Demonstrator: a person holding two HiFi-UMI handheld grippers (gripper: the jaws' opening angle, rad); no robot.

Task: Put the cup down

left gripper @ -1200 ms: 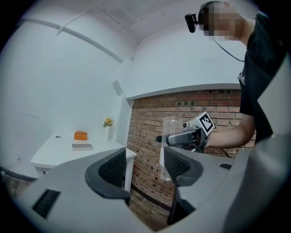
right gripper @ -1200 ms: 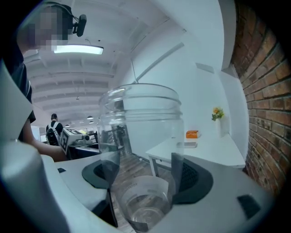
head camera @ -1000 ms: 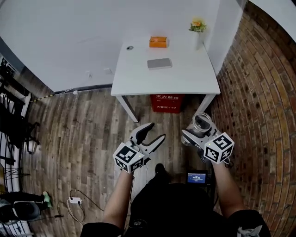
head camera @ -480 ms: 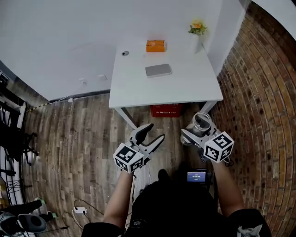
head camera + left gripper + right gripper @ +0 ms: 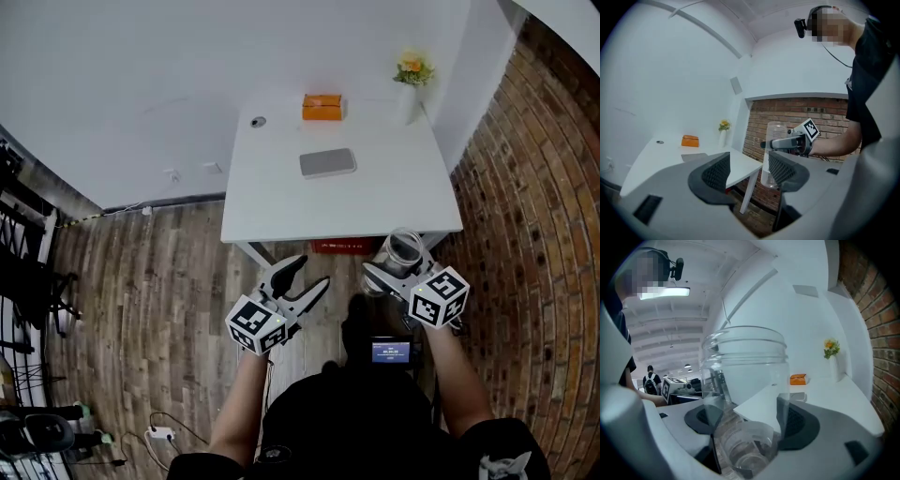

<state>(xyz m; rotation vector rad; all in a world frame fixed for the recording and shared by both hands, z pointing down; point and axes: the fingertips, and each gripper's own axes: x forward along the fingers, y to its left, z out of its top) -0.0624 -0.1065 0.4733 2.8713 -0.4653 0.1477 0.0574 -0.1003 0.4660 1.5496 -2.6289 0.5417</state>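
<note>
The left gripper (image 5: 298, 277) stands wide and empty over the wood floor (image 5: 159, 281). Beside it, the right gripper (image 5: 397, 265) is clamped on a clear cup (image 5: 405, 248), its pads on the cup's sides and the mouth up. The cup hangs in the air by the near right corner of the white desk (image 5: 281, 202). On the desk lies a grey pad (image 5: 327, 162). Farther back are an orange box (image 5: 322, 107) and a vase of flowers (image 5: 412, 73).
</note>
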